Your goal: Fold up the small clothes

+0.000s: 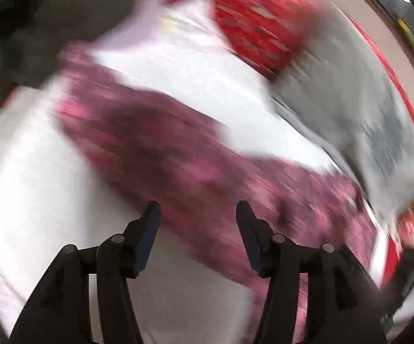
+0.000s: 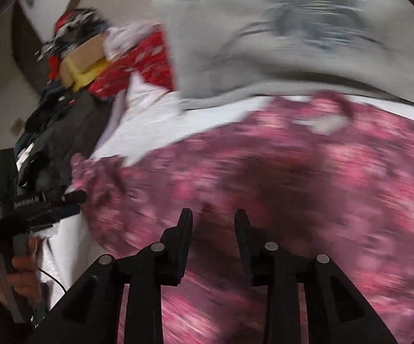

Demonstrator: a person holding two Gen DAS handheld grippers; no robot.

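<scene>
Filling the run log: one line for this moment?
left tool: open, empty | right tool: open, empty | pink floral garment: lying on white surface | frames blurred

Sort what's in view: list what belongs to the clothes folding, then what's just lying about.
Job:
pink floral garment
grey garment
red patterned garment
white sheet
left tool, open
right tool, open

Lying about:
cardboard box
dark clutter pile
</scene>
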